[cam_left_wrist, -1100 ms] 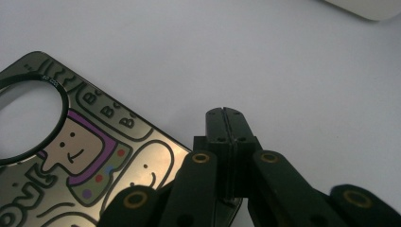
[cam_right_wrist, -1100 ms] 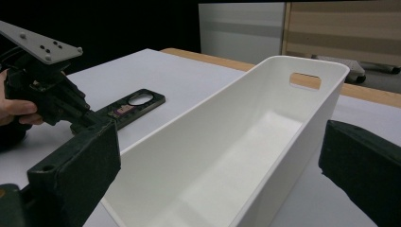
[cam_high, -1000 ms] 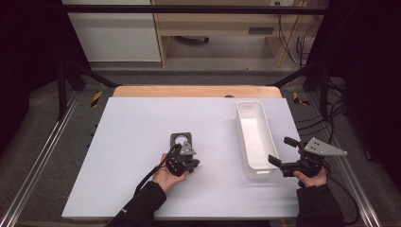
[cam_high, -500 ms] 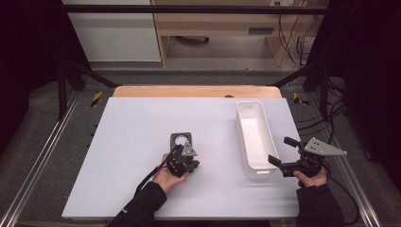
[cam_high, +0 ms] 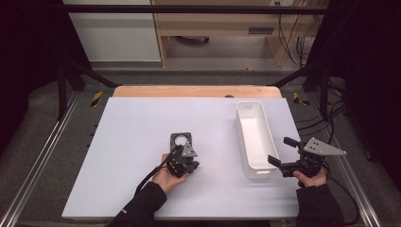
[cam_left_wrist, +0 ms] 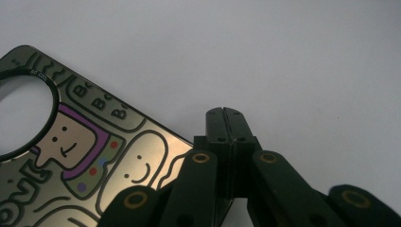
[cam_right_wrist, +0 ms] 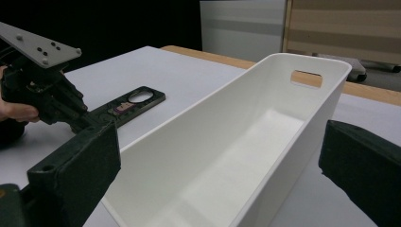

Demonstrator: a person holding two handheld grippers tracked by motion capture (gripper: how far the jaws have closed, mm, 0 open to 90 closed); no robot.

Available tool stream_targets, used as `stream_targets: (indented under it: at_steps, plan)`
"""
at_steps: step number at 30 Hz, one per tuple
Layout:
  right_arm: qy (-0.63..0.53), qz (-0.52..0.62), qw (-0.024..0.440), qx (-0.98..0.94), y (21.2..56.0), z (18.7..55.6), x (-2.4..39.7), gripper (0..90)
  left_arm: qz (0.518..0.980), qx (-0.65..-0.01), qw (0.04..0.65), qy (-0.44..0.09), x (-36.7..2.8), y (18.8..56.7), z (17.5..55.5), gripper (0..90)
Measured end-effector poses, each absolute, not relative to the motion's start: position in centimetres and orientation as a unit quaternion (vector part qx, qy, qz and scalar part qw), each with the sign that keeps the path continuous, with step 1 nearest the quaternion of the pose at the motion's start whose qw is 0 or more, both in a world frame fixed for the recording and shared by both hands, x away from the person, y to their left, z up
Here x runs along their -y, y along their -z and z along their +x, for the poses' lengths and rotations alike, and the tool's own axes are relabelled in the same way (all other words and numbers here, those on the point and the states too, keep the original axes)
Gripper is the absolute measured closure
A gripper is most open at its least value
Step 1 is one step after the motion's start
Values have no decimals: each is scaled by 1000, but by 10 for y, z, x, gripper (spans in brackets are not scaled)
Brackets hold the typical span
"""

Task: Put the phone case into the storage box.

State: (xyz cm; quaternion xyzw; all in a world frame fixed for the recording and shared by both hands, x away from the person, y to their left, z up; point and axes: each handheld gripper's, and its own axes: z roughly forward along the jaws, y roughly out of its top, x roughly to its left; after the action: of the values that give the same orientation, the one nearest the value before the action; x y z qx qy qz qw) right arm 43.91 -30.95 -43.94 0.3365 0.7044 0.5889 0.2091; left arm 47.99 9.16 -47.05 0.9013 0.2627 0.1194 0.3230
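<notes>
The high view looks forward and down over the white bin [cam_high: 255, 142]. The right gripper view faces that bin close from its near end; the left gripper view looks closely down beside it.

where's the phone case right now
In the high view the phone case lies flat on the white table, left of the white bin, with the left gripper at its near end.

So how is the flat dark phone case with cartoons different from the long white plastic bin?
The flat dark phone case lies thin on the table, while the long white plastic bin stands tall with walls. The case has a round hole and cartoon faces; the bin is plain, with a handle slot. The bin is far bigger. Both rest on the white table.
</notes>
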Motion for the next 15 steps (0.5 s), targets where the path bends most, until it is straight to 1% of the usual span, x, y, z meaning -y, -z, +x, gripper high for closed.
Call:
stream_targets:
  at_steps: [15]
  plan:
    - [-588,337,209,-705,440,439,309,5,904,-264,315,-114,-92,469,479,895]
